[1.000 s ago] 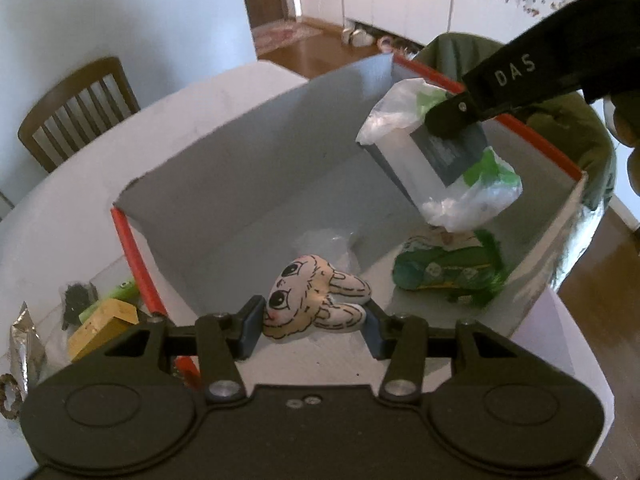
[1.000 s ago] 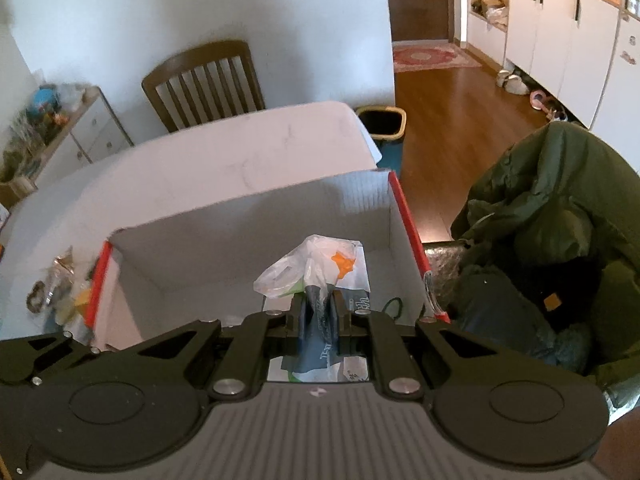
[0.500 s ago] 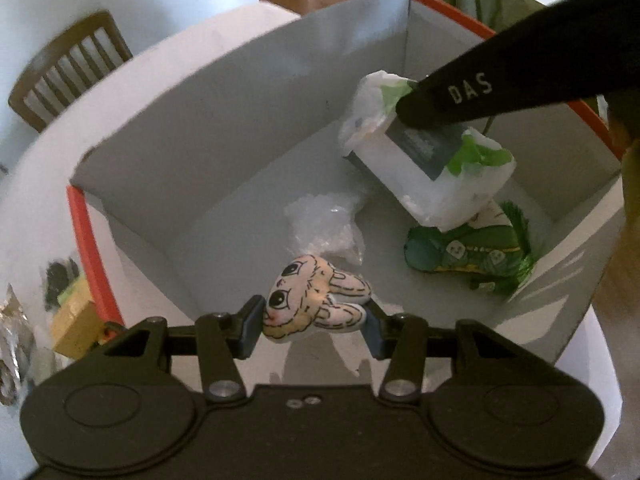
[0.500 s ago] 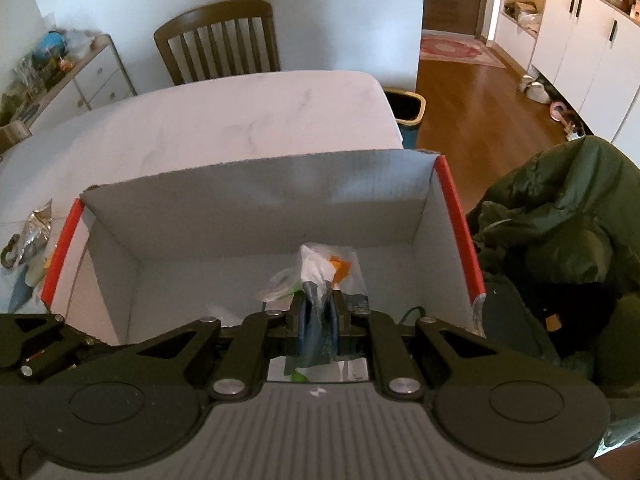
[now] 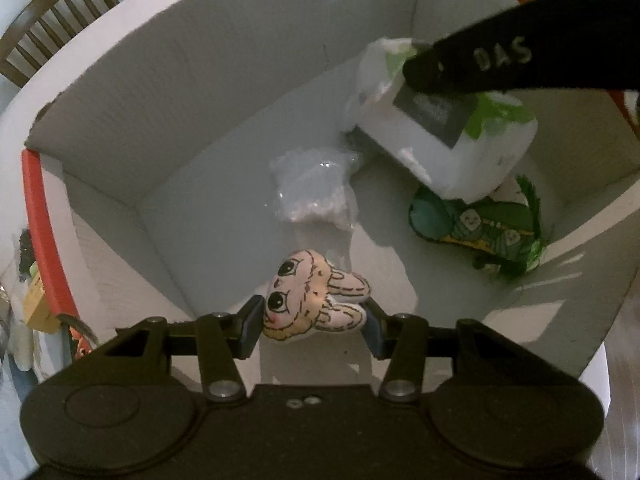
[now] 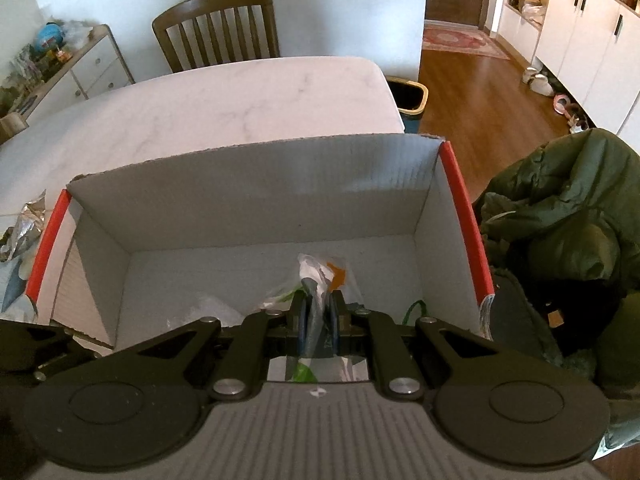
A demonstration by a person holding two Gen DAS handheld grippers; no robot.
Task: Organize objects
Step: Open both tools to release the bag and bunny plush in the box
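Left wrist view looks down into the cardboard box [image 5: 224, 80], whose grey walls fill most of the frame, with a red-taped rim at the left edge. Your left gripper [image 5: 312, 324] sits at bottom centre, jaws parted just wide enough to clasp the bunny plush [image 5: 312, 296] between them, hung over the near floor of the box. Open floor lies left of centre; the clear plastic packet [image 5: 316, 188] rests mid-frame, and the green snack bag [image 5: 476, 228] lies at lower right against the wall.

From the upper right your right gripper [image 5: 420, 74] reaches in as a dark finger marked "DAS", pinching the white plastic-wrapped pack [image 5: 452, 140] — tilted, its lower end just above or touching the green bag; you cannot tell which.

Right wrist view shows what the left one cannot: the marble table [image 6: 224, 108] beyond the box's far wall, a wooden chair [image 6: 218, 26] at upper centre, a green jacket [image 6: 560, 216] hard against the box's right rim. There the jaws stand nearly closed on the pack's wrapping, low in the frame.
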